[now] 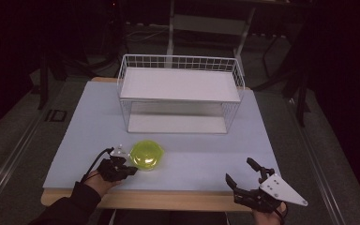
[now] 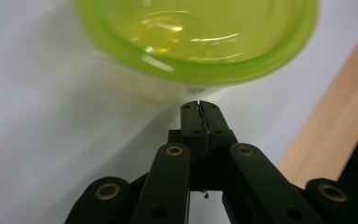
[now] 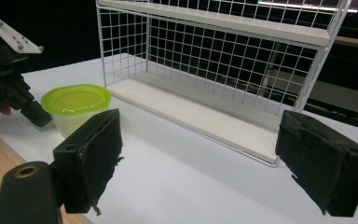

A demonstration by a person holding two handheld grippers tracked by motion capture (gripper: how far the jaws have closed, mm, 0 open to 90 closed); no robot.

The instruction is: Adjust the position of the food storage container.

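A round clear container with a yellow-green lid (image 1: 146, 154) (image 2: 200, 37) (image 3: 77, 105) sits on the white table top (image 1: 93, 126), in front of the rack. My left gripper (image 1: 132, 170) (image 2: 199, 106) is shut with nothing between its jaws. Its tip lies right at the container's near left side, under the lid's rim; I cannot tell whether it touches. My right gripper (image 1: 239, 170) (image 3: 207, 158) is wide open and empty near the table's front right edge, pointing towards the rack. The right gripper view has the left gripper (image 3: 36, 115) beside the container.
A white wire rack (image 1: 178, 60) (image 3: 214, 116) with two empty shelves stands at the middle back of the table. A wooden strip (image 1: 168, 199) (image 2: 326, 135) runs along the table's front edge. Dark floor and furniture legs surround the table.
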